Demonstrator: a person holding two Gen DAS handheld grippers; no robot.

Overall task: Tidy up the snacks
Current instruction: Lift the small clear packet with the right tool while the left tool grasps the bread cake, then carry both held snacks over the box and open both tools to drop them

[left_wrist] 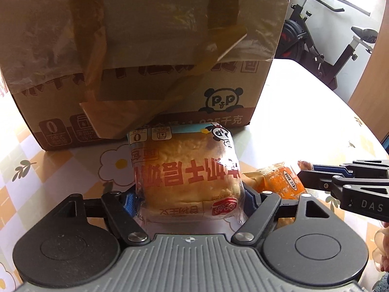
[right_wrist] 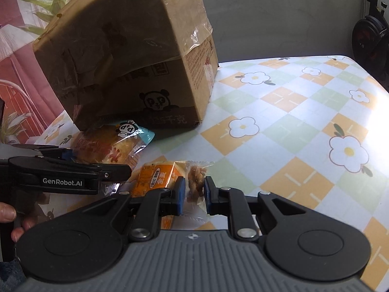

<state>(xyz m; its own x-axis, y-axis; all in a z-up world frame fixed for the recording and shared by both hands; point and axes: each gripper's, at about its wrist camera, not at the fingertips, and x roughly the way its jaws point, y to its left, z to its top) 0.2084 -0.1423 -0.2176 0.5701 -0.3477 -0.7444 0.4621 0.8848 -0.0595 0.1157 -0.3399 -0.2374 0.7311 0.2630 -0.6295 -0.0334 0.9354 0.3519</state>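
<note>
My left gripper is shut on a wrapped bread loaf with red lettering, held just in front of a large cardboard box with a panda logo. The loaf also shows in the right wrist view, with the left gripper on it. My right gripper is shut on a small clear-wrapped pastry, beside an orange snack packet on the table. In the left wrist view the right gripper reaches in from the right by the orange packet.
The table wears a checked flower-pattern cloth. The box stands at the table's back left. An exercise bike stands beyond the table. A plant and a red patterned backdrop lie behind the box.
</note>
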